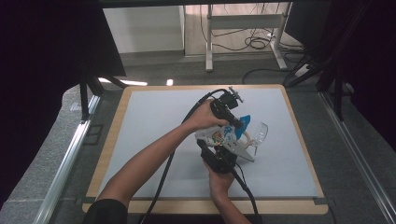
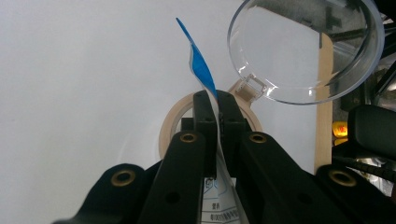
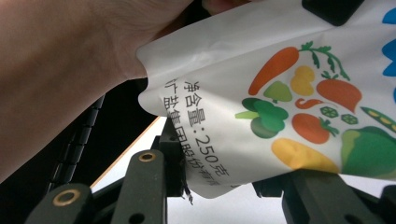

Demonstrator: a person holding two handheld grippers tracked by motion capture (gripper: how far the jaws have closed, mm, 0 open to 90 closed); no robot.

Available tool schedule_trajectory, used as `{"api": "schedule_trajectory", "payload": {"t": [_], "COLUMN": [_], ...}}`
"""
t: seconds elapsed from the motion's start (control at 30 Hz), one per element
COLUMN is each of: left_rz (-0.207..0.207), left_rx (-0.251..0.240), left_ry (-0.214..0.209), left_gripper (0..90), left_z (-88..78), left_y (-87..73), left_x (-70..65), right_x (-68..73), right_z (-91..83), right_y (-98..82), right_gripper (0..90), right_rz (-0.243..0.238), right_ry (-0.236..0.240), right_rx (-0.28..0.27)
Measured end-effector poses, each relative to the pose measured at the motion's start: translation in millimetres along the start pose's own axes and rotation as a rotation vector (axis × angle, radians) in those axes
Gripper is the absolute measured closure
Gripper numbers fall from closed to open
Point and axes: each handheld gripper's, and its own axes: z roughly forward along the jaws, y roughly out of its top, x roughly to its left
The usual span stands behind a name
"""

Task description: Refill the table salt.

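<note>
A white pouch point(image 1: 223, 136) printed with vegetables and a blue top hangs over the middle of the table between both grippers. My left gripper point(image 1: 239, 124) is shut on its blue top edge; in the left gripper view the blue strip of the pouch point(image 2: 201, 65) rises from the pinched left gripper point(image 2: 217, 100). My right gripper point(image 1: 218, 148) grips the pouch from below. In the right gripper view the pouch point(image 3: 280, 93) sits between the jaws of the right gripper point(image 3: 229, 179), pressed at its lower edge. Under the pouch stands a beige-rimmed jar point(image 2: 170, 126) with its clear hinged lid point(image 2: 303, 46) flipped open.
The jar's clear lid point(image 1: 260, 133) sticks out to the right of the pouch. A pale mat point(image 1: 154, 116) covers the wooden tabletop point(image 1: 112, 135). Black cables trail from both grippers toward the front edge. A forearm point(image 3: 60, 70) crosses the right gripper view.
</note>
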Motion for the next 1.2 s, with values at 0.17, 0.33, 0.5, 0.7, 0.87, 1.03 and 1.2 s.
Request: {"api": "schedule_trajectory", "payload": {"t": [0.17, 0.33, 0.5, 0.7, 0.87, 1.03, 1.2], "left_rz": [0.006, 0.001, 0.000, -0.002, -0.001, -0.012, -0.019], "left_rx": [0.005, 0.000, -0.003, -0.013, -0.018, -0.033, -0.048], "left_ry": [0.000, 0.000, -0.002, -0.005, -0.004, 0.001, 0.005], "left_gripper": [89.6, 89.6, 89.6, 89.6, 89.6, 89.5, 89.5], "left_z": [-0.2, 0.7, 1.1, -0.2, 0.3, -0.1, -1.6], "left_y": [-0.3, -0.2, -0.5, -1.9, -3.8, -6.3, -10.3], "left_x": [0.4, -0.5, -0.4, -0.1, 0.0, 0.2, 0.3], "right_x": [0.2, 0.0, -0.8, -3.0, -5.3, -8.2, -10.6], "right_z": [0.0, -0.3, -0.7, -1.8, -3.7, -4.9, -5.6], "right_y": [-0.3, -0.2, -0.6, -0.7, -1.9, -4.4, -7.6], "right_gripper": [62.9, 62.9, 62.9, 62.8, 62.8, 62.4, 61.9], "right_rz": [-0.001, -0.002, -0.006, -0.032, -0.055, -0.069, -0.098], "right_ry": [0.000, -0.001, 0.001, 0.009, 0.019, 0.031, 0.036], "right_rx": [0.000, 0.001, 0.003, 0.014, 0.030, 0.038, 0.052]}}
